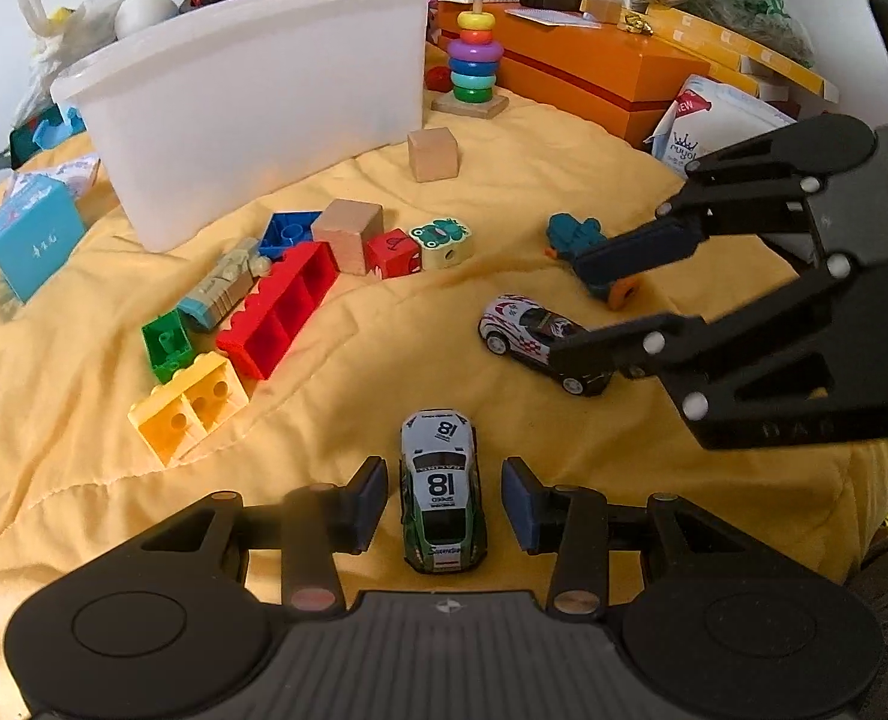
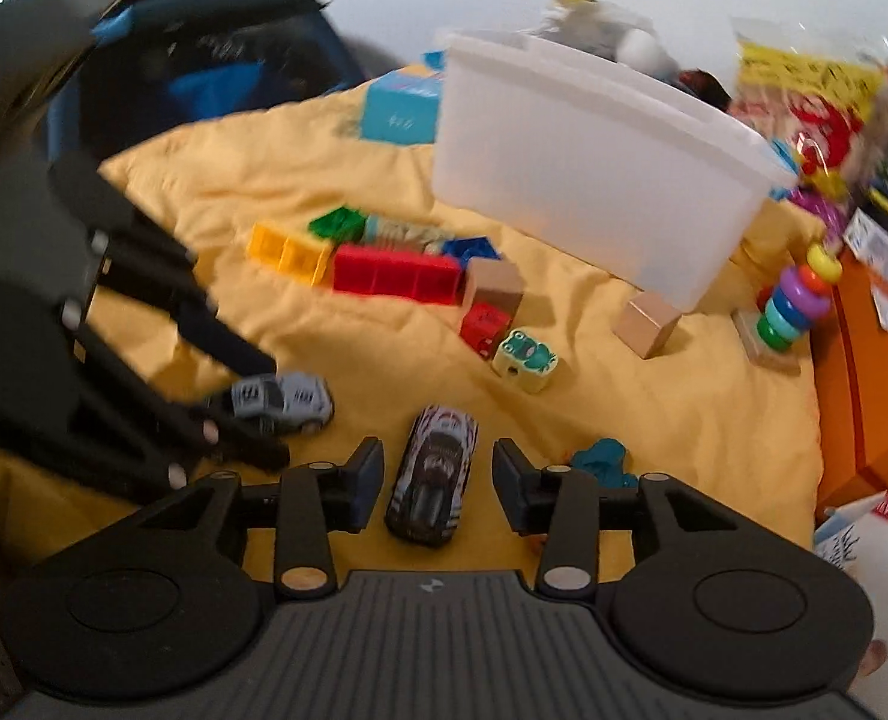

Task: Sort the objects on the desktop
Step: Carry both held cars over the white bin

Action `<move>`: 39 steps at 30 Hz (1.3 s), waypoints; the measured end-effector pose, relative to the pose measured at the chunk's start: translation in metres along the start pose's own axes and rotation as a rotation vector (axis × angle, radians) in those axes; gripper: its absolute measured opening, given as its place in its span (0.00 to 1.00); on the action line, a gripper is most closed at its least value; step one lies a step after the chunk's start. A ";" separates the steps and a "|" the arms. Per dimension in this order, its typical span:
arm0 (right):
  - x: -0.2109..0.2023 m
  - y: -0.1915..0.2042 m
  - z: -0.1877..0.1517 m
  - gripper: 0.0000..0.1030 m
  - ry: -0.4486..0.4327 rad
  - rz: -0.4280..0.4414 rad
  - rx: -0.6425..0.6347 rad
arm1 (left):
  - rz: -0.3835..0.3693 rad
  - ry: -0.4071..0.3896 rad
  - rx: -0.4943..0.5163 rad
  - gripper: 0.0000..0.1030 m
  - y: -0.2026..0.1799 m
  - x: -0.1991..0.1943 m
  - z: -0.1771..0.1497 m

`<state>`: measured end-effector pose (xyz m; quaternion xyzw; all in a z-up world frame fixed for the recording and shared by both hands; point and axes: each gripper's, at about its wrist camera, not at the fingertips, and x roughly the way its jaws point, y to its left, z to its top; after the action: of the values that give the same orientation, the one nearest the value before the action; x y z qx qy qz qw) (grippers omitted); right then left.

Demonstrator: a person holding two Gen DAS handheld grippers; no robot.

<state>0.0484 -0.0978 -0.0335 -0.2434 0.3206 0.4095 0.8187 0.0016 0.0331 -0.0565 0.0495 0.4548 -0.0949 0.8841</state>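
Note:
My left gripper (image 1: 443,501) is open, its pads either side of a green and white number 18 toy car (image 1: 441,489) on the yellow quilt, not touching it. My right gripper (image 2: 437,483) is open around a white, red and black race car (image 2: 433,474), which also shows in the left wrist view (image 1: 537,339). The right gripper shows in the left wrist view (image 1: 588,306), and the left gripper in the right wrist view (image 2: 258,414) by the 18 car (image 2: 282,399). A white plastic bin (image 1: 252,114) stands behind the toys.
Plastic bricks, red (image 1: 279,315), yellow (image 1: 189,408), green (image 1: 168,345) and blue (image 1: 288,231), lie with wooden cubes (image 1: 348,234) (image 1: 433,153), a frog block (image 1: 441,242) and a teal toy (image 1: 576,231). A ring stacker (image 1: 473,63), orange box (image 1: 588,66) and blue box (image 1: 30,237) border the quilt.

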 end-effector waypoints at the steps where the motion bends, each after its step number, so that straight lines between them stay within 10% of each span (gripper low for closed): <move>1: 0.001 -0.001 0.001 0.46 0.002 0.001 0.022 | 0.002 0.005 0.006 0.45 0.000 0.001 0.000; 6: 0.021 -0.007 -0.002 0.61 0.049 0.010 0.119 | -0.001 0.010 0.001 0.44 0.001 0.003 0.000; 13: 0.023 -0.007 -0.011 0.32 0.069 0.040 0.168 | -0.003 0.006 -0.004 0.32 0.001 0.001 0.000; 19: 0.014 -0.005 -0.008 0.32 0.066 0.026 0.137 | -0.002 -0.006 -0.019 0.32 0.004 -0.008 0.003; 39: -0.037 -0.080 0.083 0.32 -0.235 -0.057 0.233 | 0.173 -0.375 -0.001 0.32 0.057 -0.084 0.125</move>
<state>0.1245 -0.1057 0.0597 -0.1061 0.2608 0.3716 0.8846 0.0656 0.0776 0.0849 0.0694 0.2764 -0.0259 0.9582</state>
